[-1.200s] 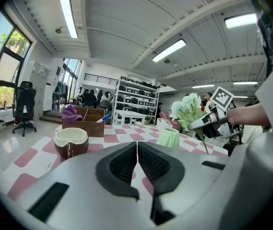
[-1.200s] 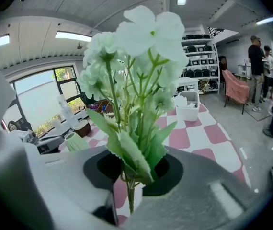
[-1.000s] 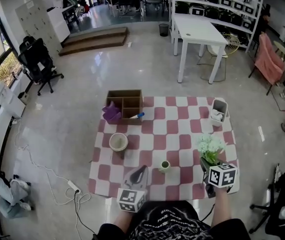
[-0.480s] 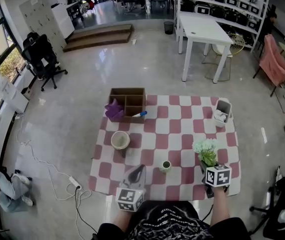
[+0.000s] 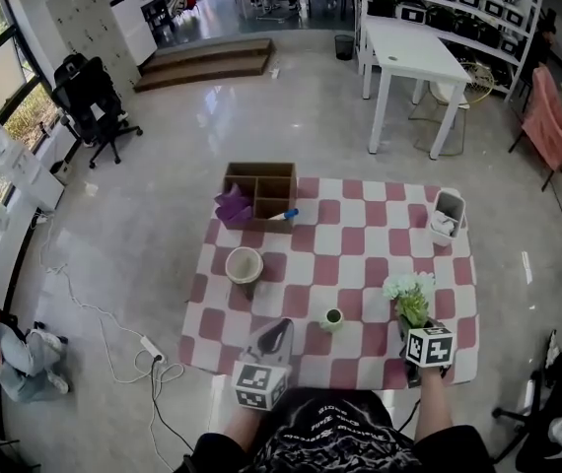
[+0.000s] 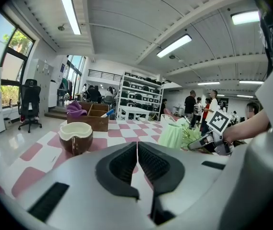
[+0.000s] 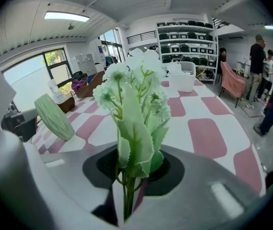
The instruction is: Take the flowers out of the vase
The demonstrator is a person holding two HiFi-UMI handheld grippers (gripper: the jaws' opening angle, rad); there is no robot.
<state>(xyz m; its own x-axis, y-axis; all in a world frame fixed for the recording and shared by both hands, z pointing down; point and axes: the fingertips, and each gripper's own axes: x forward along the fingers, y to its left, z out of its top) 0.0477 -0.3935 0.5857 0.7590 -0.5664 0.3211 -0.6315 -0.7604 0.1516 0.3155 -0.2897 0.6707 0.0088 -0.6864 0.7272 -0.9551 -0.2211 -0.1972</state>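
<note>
A bunch of white flowers with green leaves (image 5: 411, 294) stands out of my right gripper (image 5: 408, 327) over the front right of the checked cloth (image 5: 360, 254). In the right gripper view the stems (image 7: 127, 195) are pinched between the jaws, which have just been opening slightly with the stems still between them. The small pale green ribbed vase (image 5: 332, 317) stands apart to the left of the flowers, also seen as the vase (image 7: 54, 116) and the vase (image 6: 172, 135). My left gripper (image 5: 273, 340) hovers at the front edge, left of the vase, shut on nothing (image 6: 136, 150).
A coconut-shell bowl (image 5: 245, 264) stands mid-left on the cloth. A wooden divided box (image 5: 261, 187) with a purple cloth (image 5: 233, 206) sits at the back, a white bin (image 5: 448, 215) at the back right. A white table (image 5: 414, 52) and an office chair (image 5: 92, 92) stand beyond.
My right gripper has sunk a little toward the cloth with the flowers in it. The left gripper has stayed where it was.
</note>
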